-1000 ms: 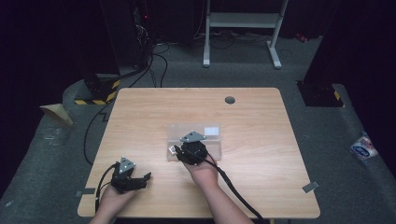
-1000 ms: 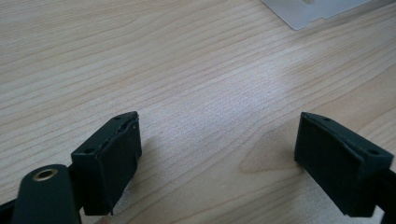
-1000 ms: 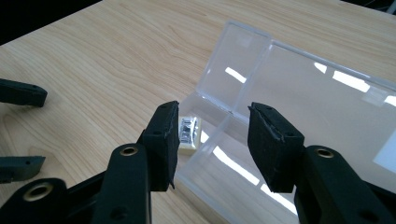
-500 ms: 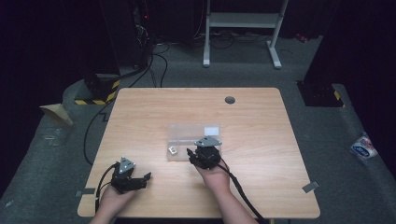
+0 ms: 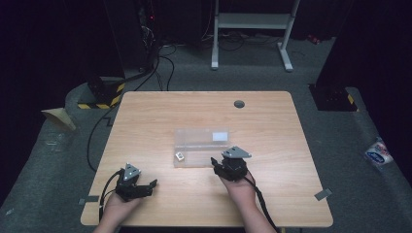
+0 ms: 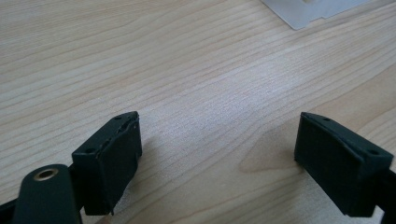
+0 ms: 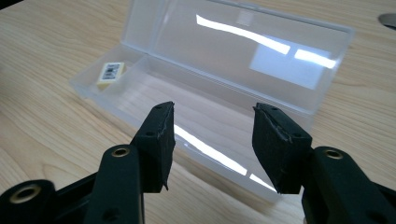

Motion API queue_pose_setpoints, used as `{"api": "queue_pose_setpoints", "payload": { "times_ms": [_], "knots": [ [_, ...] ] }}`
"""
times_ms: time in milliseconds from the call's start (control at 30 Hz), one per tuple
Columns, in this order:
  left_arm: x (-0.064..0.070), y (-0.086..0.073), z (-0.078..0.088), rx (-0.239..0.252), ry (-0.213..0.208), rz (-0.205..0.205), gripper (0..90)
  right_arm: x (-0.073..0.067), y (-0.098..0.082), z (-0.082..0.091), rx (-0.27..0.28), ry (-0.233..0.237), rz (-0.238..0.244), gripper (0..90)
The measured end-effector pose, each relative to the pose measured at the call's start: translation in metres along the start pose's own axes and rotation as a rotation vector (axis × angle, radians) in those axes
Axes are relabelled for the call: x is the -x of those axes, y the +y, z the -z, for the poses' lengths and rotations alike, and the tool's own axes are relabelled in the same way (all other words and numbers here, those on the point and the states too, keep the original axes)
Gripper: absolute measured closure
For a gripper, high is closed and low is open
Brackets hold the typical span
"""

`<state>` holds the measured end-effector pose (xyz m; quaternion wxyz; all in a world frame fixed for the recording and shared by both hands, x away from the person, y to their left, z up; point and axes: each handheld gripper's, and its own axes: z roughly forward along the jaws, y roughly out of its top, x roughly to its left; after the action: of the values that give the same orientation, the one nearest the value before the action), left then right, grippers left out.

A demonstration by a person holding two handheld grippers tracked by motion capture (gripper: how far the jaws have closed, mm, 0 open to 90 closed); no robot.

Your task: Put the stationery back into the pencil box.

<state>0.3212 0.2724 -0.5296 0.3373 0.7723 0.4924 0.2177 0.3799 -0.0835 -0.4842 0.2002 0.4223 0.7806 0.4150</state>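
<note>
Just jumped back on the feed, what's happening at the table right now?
A person works a clear plastic case lying open on the wooden table, with a small barcoded eraser in one end. The right gripper sits at the case's near edge, its fingers just opening with nothing between them. The left gripper rests apart, open and empty.

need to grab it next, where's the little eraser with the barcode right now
The eraser lies inside the open clear case at its left end in the high view, left of the right gripper.
</note>
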Motion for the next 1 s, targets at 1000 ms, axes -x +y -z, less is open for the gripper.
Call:
{"api": "queue_pose_setpoints", "payload": {
  "times_ms": [1000],
  "knots": [
    [0.0, 0.0, 0.0, -0.001, 0.003, -0.003, 15.1, 0.111, -0.085, 0.061, -0.142, -0.255, -0.116, 28.3]
  ]
}}
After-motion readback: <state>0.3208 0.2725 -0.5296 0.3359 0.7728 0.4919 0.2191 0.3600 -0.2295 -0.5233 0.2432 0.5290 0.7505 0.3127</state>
